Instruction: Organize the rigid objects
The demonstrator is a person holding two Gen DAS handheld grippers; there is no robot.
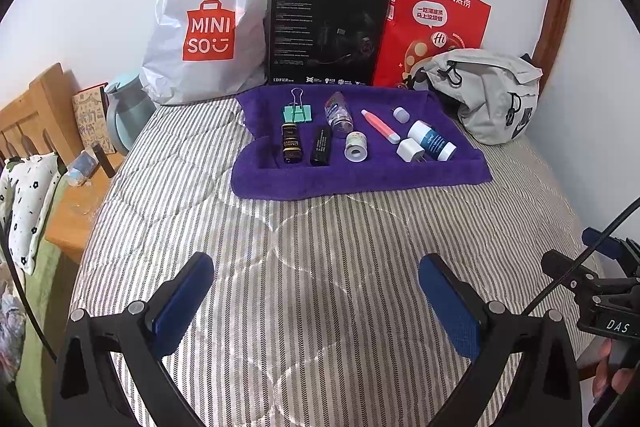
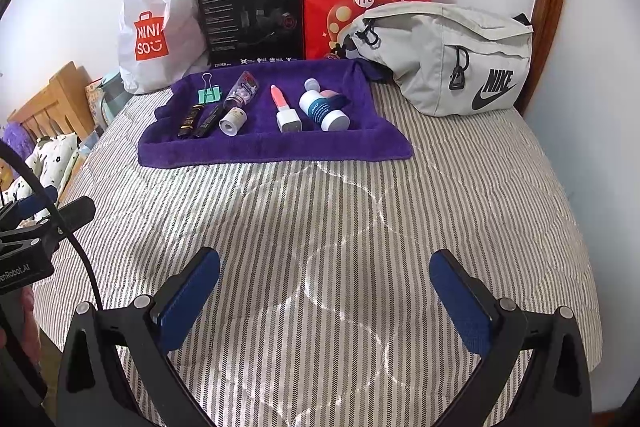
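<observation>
Left gripper (image 1: 316, 301) and right gripper (image 2: 324, 297): jaws spread wide, nothing between them, both above the striped quilt (image 1: 320, 235). The small items lie on a purple towel (image 1: 360, 175) at the far end: binder clip (image 1: 297, 113), dark bottle (image 1: 291, 143), black tube (image 1: 321, 145), pink pen (image 1: 380, 125), white-and-blue bottle (image 1: 434, 141). Grey Nike bag (image 2: 448, 59) lies just right of the towel.

Left tongs (image 1: 316, 301): blue pads spread wide, holding nothing; right tongs (image 2: 325, 305): likewise spread, empty; both level, side by side.
</observation>
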